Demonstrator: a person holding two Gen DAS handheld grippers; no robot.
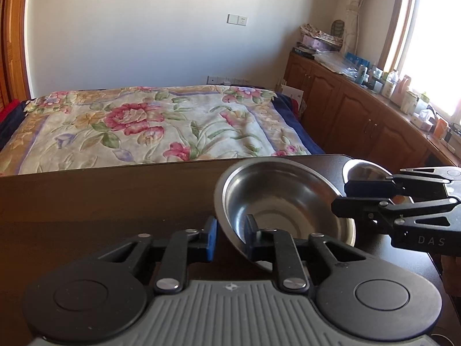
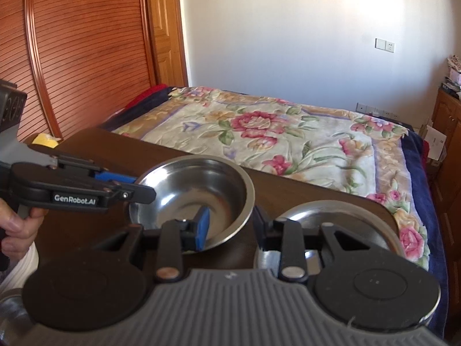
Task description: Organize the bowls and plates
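A shiny steel bowl (image 1: 282,199) (image 2: 187,190) sits tilted on the dark wooden table (image 1: 100,201) (image 2: 95,150). My left gripper (image 1: 230,238) (image 2: 144,186) is shut on its left rim, one blue pad outside the wall and one inside. On the opposite rim my right gripper (image 2: 232,227) (image 1: 340,195) is also shut, its left pad inside the bowl. A second steel bowl (image 2: 345,213) (image 1: 361,170) rests on the table to the right, partly hidden behind the right gripper. A person's hand (image 2: 14,225) holds the left gripper's handle.
A bed with a floral cover (image 1: 144,121) (image 2: 273,138) lies right behind the table. Wooden cabinets (image 1: 360,115) topped with bottles and boxes run along the right under a window. A slatted wooden wardrobe (image 2: 86,57) stands at the left, with a yellow item (image 2: 46,139) at the table's far corner.
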